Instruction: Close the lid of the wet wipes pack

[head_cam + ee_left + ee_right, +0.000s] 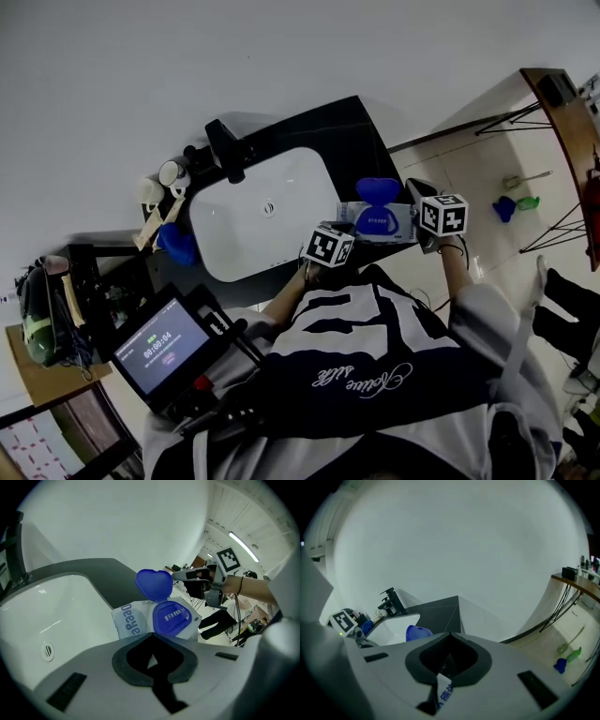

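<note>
The wet wipes pack is white with blue print and is held level over the right end of the black counter. Its blue lid stands open and upright above the blue oval opening. My left gripper is at the pack's near-left end, and in the left gripper view the pack runs into its closed jaws. My right gripper grips the pack's right end. A printed strip of the pack shows pinched in the right gripper. The lid peeks over its body.
A white sink basin fills the counter, with a black faucet and cups behind it and a blue object at its left. A screen device hangs at my chest. Blue and green items lie on the floor at right.
</note>
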